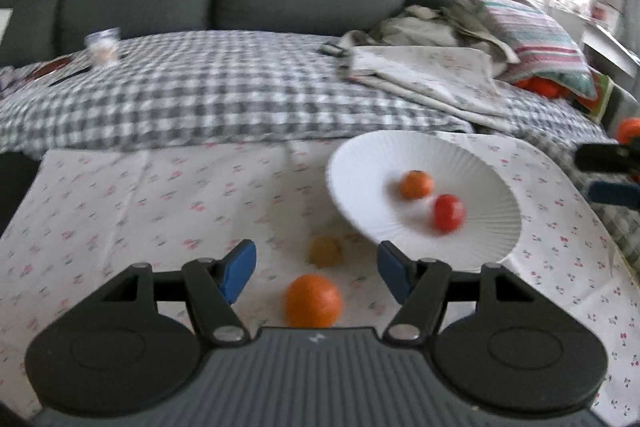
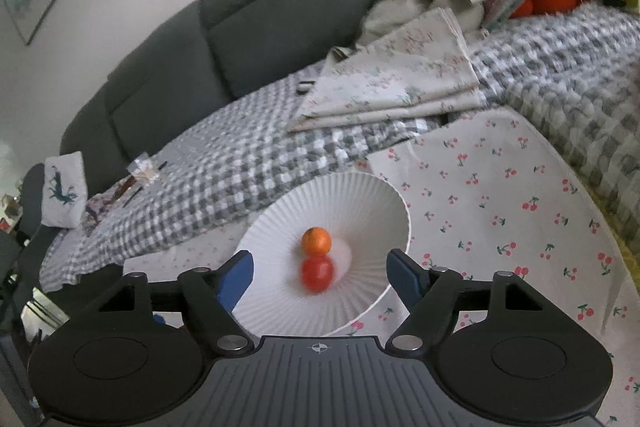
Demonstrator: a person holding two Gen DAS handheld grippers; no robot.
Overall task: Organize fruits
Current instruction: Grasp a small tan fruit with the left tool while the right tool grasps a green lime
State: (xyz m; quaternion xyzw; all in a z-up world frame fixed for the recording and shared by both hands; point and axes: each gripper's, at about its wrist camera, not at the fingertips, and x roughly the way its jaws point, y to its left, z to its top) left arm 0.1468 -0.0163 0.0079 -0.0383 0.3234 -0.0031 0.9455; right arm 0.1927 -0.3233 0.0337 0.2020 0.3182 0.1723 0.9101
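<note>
**Two fruits on the cloth, two in the plate**

Low in the left wrist view, the left gripper (image 1: 316,273) is spread wide, holding nothing. Between its blue fingertips lies a round orange (image 1: 314,301), and just beyond it a smaller, duller yellow-orange fruit (image 1: 326,251), both on the cherry-print cloth (image 1: 140,203). Right of centre, the white ribbed plate (image 1: 360,163) holds a small orange (image 1: 417,184) touching a glossy red tomato (image 1: 449,212). The right gripper (image 2: 320,277) hovers released over that plate. A checked blanket (image 1: 200,91) lies farther back.

White ribbed plate (image 2: 280,219) holds an orange fruit (image 2: 316,241) touching a red one (image 2: 317,273); two more (orange (image 1: 314,301), yellowish (image 1: 326,251)) lie beside it.
</note>
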